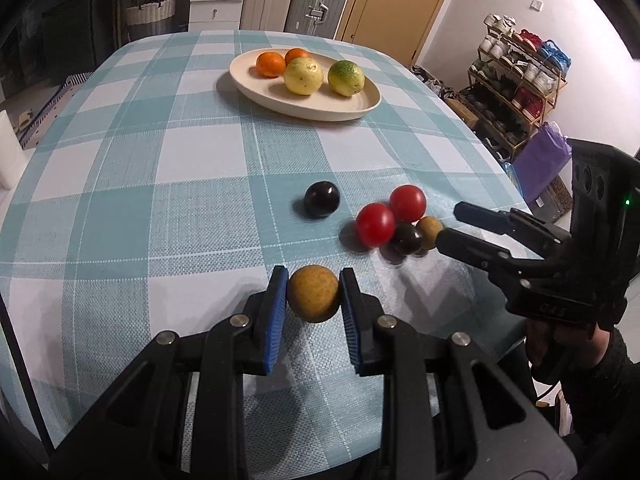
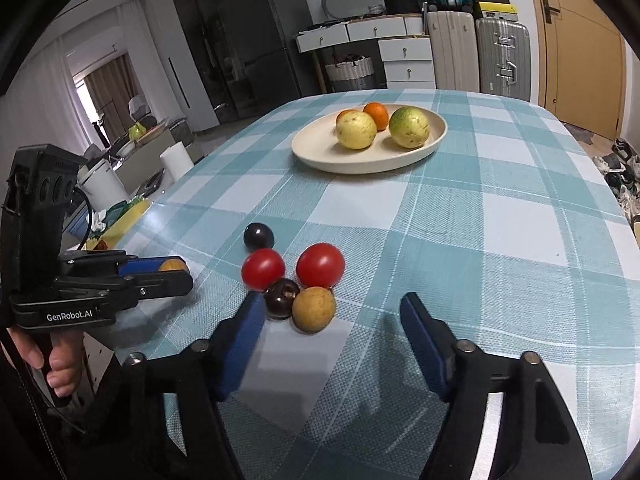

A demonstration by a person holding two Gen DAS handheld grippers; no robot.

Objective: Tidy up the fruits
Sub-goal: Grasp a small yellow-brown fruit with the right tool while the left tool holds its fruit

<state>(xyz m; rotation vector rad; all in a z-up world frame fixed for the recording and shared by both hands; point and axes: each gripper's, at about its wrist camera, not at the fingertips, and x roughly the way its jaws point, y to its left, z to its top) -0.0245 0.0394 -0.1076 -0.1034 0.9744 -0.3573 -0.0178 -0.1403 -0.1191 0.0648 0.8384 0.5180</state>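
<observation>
Left gripper (image 1: 313, 294) was pinching a tan round fruit (image 1: 314, 293) between its blue pads (image 1: 276, 312), one pad on each side, held just above the checked cloth of the bench (image 1: 120, 200). In the right wrist view the same fruit showed only as a tan sliver at the tip of that gripper (image 2: 176, 270), well to the left of the right gripper.

Ahead of the left gripper and slightly to its right, a dark plum (image 1: 321, 199) lay alone on the cloth. Further to its right sat a tight cluster: two red tomatoes (image 1: 375, 225) (image 1: 407, 203), touching each other, a second dark plum (image 1: 406, 239) and a second tan fruit (image 1: 429, 232) tucked against them.

Right gripper (image 2: 330, 312) was spread wide, holding nothing. Its left pad (image 2: 240, 340) sat just beside the cluster's dark plum (image 2: 281, 298); whether it touched could not be told. The tan fruit (image 2: 313, 309) lay between the pads, nearer the left one. The tomatoes (image 2: 263, 269) (image 2: 320, 266) sat just beyond, the lone plum (image 2: 259, 236) further ahead and left.

Far ahead of both grippers, a cream oval plate (image 1: 320, 110) carried two oranges (image 1: 271, 64) (image 1: 297, 55), a yellow citrus (image 1: 303, 76) and a green-yellow citrus (image 1: 346, 78).
</observation>
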